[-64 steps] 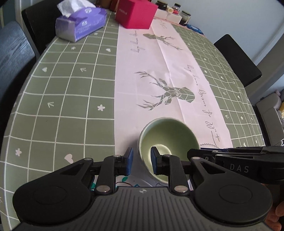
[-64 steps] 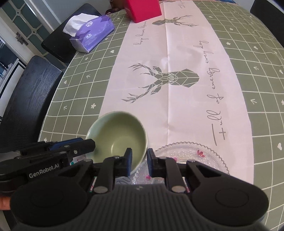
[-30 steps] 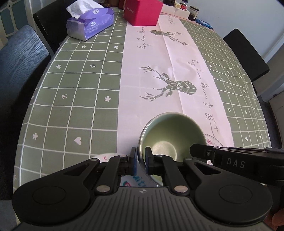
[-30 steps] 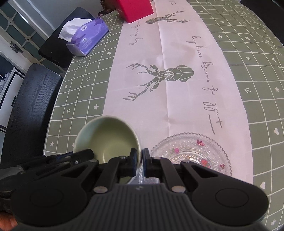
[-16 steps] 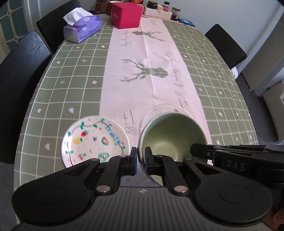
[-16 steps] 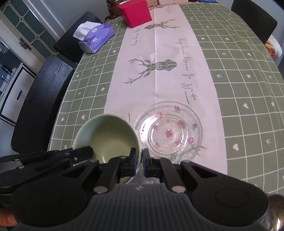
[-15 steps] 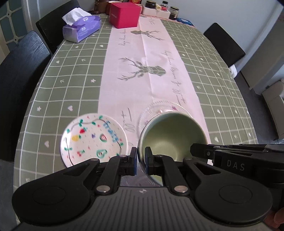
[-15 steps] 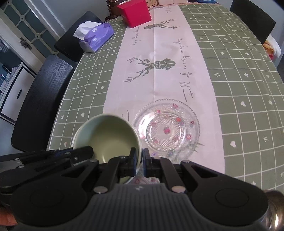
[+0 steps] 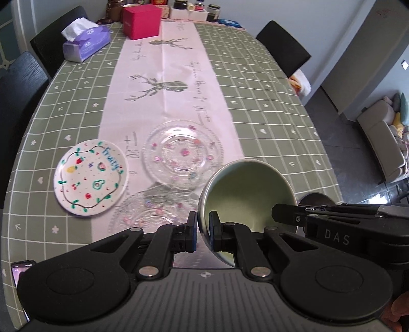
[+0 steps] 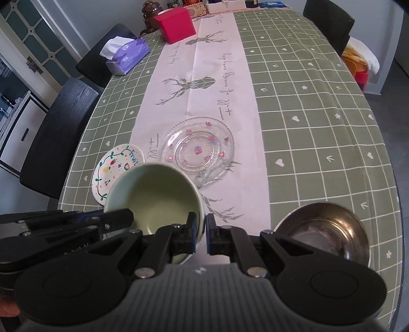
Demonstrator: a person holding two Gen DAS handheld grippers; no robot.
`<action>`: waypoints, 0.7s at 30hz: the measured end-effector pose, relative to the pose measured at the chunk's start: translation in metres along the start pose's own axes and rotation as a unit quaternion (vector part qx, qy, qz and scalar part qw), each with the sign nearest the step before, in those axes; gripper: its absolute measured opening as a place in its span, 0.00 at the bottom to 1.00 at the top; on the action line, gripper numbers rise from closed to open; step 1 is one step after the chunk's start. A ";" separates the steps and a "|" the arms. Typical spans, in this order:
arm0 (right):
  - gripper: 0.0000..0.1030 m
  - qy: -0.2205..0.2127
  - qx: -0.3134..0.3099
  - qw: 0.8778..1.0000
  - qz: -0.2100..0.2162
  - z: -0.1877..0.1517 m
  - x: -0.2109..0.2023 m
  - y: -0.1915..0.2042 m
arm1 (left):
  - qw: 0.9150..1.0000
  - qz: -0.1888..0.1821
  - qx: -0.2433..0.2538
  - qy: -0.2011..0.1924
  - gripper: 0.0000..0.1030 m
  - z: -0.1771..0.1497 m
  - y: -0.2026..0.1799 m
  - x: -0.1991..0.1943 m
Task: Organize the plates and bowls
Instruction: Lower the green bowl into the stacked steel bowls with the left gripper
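Observation:
Both grippers hold one pale green bowl [image 9: 245, 194] lifted well above the table. My left gripper [image 9: 203, 229] is shut on its left rim. My right gripper [image 10: 200, 231] is shut on its right rim; the bowl also shows in the right wrist view [image 10: 156, 196]. Below lie a clear glass plate [image 9: 182, 153] on the pink runner, a second glass plate [image 9: 145, 212] nearer me, and a white fruit-painted plate [image 9: 89, 176] to the left. A steel bowl [image 10: 324, 229] sits at the near right.
A purple tissue box [image 9: 85, 43] and a red box [image 9: 141, 21] stand at the far end with jars behind. Black chairs [image 9: 23, 84] line the left side and another chair [image 9: 283, 48] the far right. A phone [image 9: 19, 268] lies at the near left edge.
Both grippers have risen and pulled back with the green bowl. More of the table shows now: the second glass plate and the steel bowl have come into view.

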State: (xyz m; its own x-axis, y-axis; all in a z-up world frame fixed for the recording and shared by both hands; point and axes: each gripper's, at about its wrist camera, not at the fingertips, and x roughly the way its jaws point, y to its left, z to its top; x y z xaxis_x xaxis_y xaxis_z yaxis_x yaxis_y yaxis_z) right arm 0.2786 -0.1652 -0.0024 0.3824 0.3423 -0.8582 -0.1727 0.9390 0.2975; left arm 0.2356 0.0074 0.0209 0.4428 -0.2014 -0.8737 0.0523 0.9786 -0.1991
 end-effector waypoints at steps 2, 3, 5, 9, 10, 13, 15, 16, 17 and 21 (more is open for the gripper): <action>0.04 -0.008 0.004 1.000 -0.005 -0.002 -0.013 -0.010 | 1.000 -0.008 0.006 -0.003 0.09 0.000 -0.014 -0.004; 0.04 -0.013 0.005 1.000 -0.008 -0.003 -0.020 -0.015 | 1.000 -0.011 0.012 -0.006 0.09 0.000 -0.022 -0.006; 0.04 -0.021 0.009 1.000 -0.016 -0.006 -0.031 -0.025 | 1.000 -0.019 0.020 -0.009 0.09 0.001 -0.037 -0.008; 0.04 -0.032 0.018 0.999 -0.036 -0.013 -0.053 -0.050 | 0.999 -0.045 0.029 -0.001 0.09 0.002 -0.066 -0.003; 0.04 -0.033 0.022 0.998 -0.041 -0.015 -0.057 -0.057 | 0.998 -0.050 0.031 0.003 0.09 0.001 -0.073 0.000; 0.04 -0.032 0.028 0.997 -0.057 -0.022 -0.064 -0.075 | 0.997 -0.063 0.039 0.017 0.09 -0.002 -0.090 0.012; 0.04 -0.026 0.035 0.997 -0.065 -0.026 -0.063 -0.088 | 0.996 -0.069 0.039 0.029 0.09 -0.004 -0.099 0.023; 0.04 -0.022 0.039 0.997 -0.067 -0.029 -0.061 -0.095 | 0.996 -0.072 0.037 0.036 0.09 -0.005 -0.102 0.029; 0.04 -0.018 0.043 0.997 -0.069 -0.030 -0.058 -0.100 | 0.996 -0.075 0.035 0.044 0.09 -0.007 -0.104 0.035; 0.04 0.000 0.054 0.996 -0.072 -0.036 -0.045 -0.120 | 0.994 -0.081 0.023 0.076 0.09 -0.012 -0.108 0.060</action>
State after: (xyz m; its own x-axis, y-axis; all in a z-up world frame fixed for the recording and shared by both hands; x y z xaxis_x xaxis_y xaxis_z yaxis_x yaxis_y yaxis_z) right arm 0.2497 -0.2942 -0.0148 0.3961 0.2033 -0.8954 -0.0170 0.9766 0.2142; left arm 0.2457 -0.1109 -0.0152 0.2860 -0.3565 -0.8894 0.1543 0.9332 -0.3244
